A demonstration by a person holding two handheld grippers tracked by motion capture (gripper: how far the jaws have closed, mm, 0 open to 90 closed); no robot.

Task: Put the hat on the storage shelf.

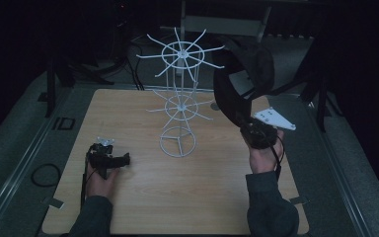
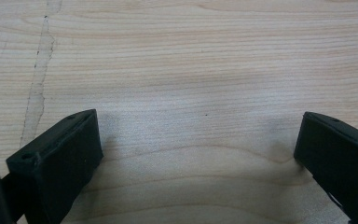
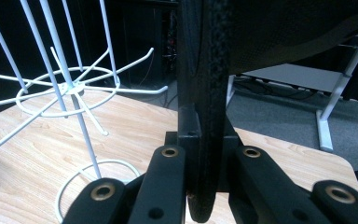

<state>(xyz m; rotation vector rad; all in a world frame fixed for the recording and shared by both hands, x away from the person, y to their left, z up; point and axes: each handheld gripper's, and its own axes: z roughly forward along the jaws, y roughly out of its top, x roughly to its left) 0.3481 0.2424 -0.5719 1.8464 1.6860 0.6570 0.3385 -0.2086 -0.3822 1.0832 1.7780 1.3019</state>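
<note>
A black bag [image 1: 249, 66] is held by its strap, clamped in the right gripper [image 1: 257, 132] beside the rack [image 1: 180, 98], which could be toppled by a swing; the left gripper [image 1: 109, 159] rests open, empty, on the table [image 1: 177, 197].

Black strap [image 3: 205, 93] top cut off; dark object unidentifiable.

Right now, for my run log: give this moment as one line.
left tongs: open, empty, on table | right tongs: shut on black cap, raised | white wire rack: upright, bare
</note>
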